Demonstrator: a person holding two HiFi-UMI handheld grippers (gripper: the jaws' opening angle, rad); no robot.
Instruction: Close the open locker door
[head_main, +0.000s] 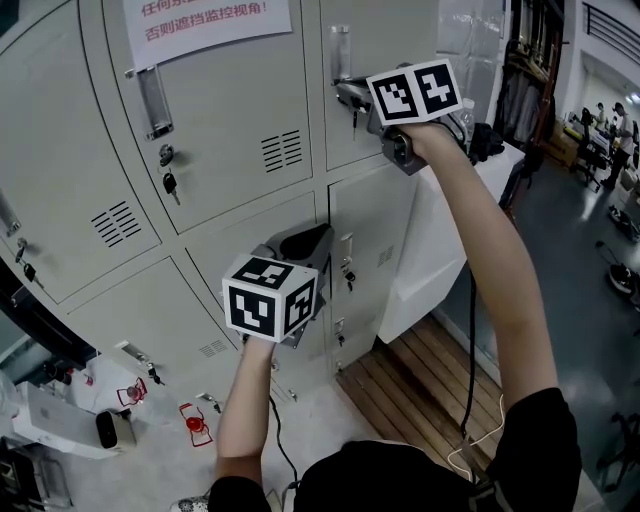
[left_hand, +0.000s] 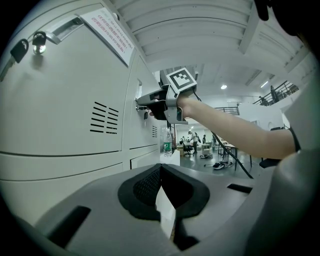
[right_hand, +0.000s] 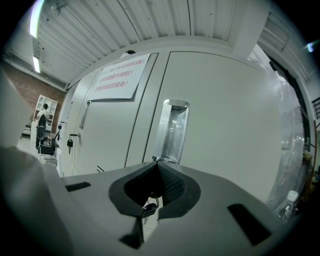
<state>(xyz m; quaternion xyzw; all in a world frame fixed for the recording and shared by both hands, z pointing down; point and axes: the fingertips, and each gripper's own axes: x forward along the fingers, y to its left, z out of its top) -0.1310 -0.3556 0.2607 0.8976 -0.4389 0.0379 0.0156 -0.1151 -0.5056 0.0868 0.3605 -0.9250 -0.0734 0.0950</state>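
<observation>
**At the latch edge, push square**

Our right tool (head_main: 346, 96), jaws together on nothing, meets the locker door (head_main: 385, 50) just below its handle (right_hand: 172, 131). The left tool (head_main: 312, 238) hangs closed. We press steadily until the door sits flush.

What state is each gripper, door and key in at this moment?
upper right door: looks shut or nearly; no gap shows.
right gripper: jaws together, tips against that door.
left gripper: jaws together, holding nothing.
key: hanging just below the right gripper's tips.
middle door's key: hanging from its lock.
</observation>
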